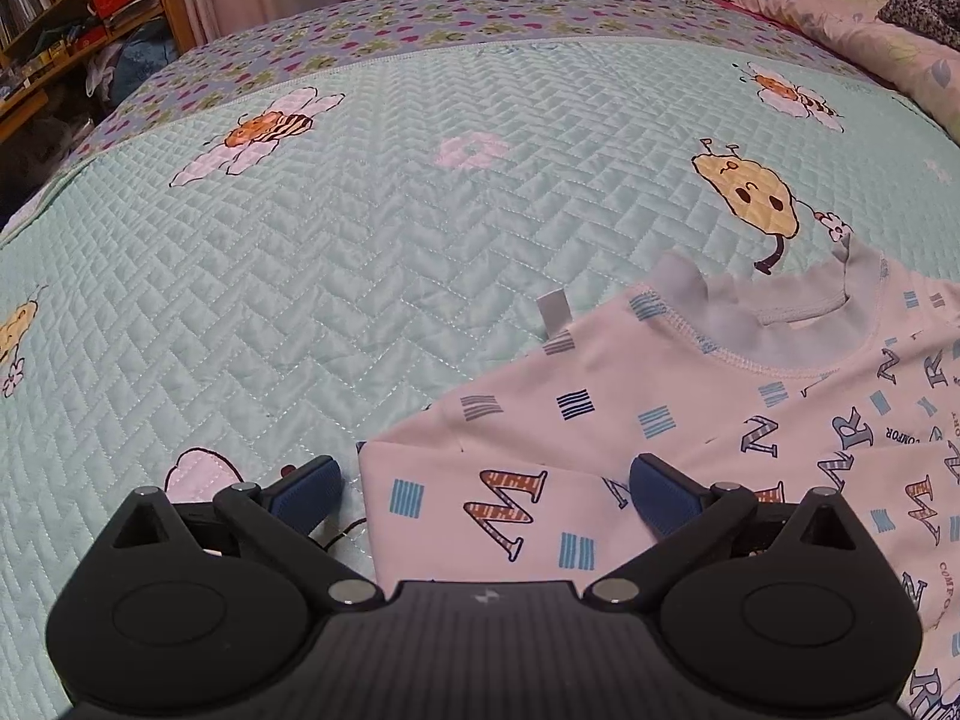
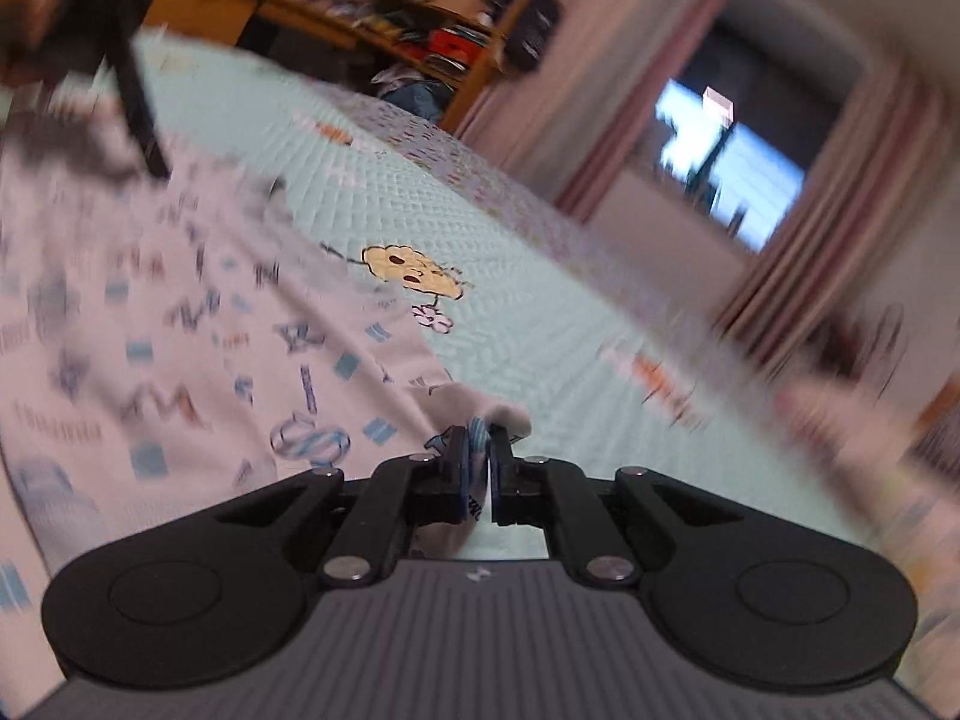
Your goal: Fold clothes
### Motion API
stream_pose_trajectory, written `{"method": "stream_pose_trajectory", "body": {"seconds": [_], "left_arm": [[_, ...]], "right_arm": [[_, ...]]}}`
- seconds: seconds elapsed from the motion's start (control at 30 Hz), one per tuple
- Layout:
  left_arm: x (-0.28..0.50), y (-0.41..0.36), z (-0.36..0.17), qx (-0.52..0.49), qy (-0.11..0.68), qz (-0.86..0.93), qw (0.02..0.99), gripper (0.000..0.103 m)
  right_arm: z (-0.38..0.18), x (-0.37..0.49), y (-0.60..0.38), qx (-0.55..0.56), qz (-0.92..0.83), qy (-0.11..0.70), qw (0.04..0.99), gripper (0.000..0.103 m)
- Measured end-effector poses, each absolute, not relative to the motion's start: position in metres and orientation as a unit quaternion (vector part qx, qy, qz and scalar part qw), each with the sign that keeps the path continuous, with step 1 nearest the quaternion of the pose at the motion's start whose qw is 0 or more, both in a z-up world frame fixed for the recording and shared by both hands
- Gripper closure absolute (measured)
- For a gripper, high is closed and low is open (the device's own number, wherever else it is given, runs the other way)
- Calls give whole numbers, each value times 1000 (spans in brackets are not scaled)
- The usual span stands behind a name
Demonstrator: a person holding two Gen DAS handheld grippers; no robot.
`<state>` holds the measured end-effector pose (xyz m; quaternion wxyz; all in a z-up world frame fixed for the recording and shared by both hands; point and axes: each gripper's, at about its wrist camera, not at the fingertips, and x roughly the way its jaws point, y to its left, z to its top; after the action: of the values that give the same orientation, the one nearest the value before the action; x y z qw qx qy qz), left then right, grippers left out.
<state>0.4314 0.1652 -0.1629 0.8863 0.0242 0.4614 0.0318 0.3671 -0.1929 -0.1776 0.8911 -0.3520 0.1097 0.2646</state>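
In the left wrist view, the shirt lies flat on the bed quilt, low and to the right. It is pale pink with a gray neck band, little blue stripe blocks and big letters. You can read M, N and R, and small words that say "COMFOR" with the end cut off. The left gripper hangs just over the folded sleeve edge. Its tongs are wide apart, one blue pad over the quilt and the other over the cloth, and nothing is squeezed between them. A small gray tab sticks up by the shoulder. A flowered pillow sits at the far right and a bookshelf at the far left.

In the right wrist view, all is smeary. The right gripper has its tongs pressed together on a bit of the shirt, likely a hem or corner, though the blur makes that hard to say. The rest of the shirt spreads out to the left on the quilt. A curtained window glows at the back.

The shirt looks light, thin and floppy. It will sag and wrinkle if held by one spot. It is best to pinch it at an edge or seam, one corner in each gripper
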Motion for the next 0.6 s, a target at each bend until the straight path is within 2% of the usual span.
{"method": "stream_pose_trajectory", "body": {"seconds": [0.03,0.13,0.23,0.3,0.4,0.47,0.53,0.57,0.6], "left_arm": [[431,166,-163,22,461,32,886,1],[431,166,-163,18,461,34,886,1],[430,165,-162,24,461,35,887,1],[429,164,-161,27,460,36,887,1],[428,165,-161,24,460,38,887,1],[428,167,-158,18,460,40,887,2],[423,173,-148,2,448,35,893,11],[419,180,-140,-19,437,32,899,12],[415,189,-131,-42,425,30,904,12]], "right_arm": [[-182,366,-191,-371,256,110,886,95],[-185,386,-200,-336,238,183,893,95],[-162,406,-226,-203,225,230,925,86],[-148,423,-248,-76,241,271,929,74],[-146,448,-272,72,253,315,912,68],[-155,465,-272,122,257,345,894,63],[-167,479,-264,139,261,370,881,65],[-169,480,-255,95,249,359,894,77],[-171,479,-247,51,236,347,907,83]]}}
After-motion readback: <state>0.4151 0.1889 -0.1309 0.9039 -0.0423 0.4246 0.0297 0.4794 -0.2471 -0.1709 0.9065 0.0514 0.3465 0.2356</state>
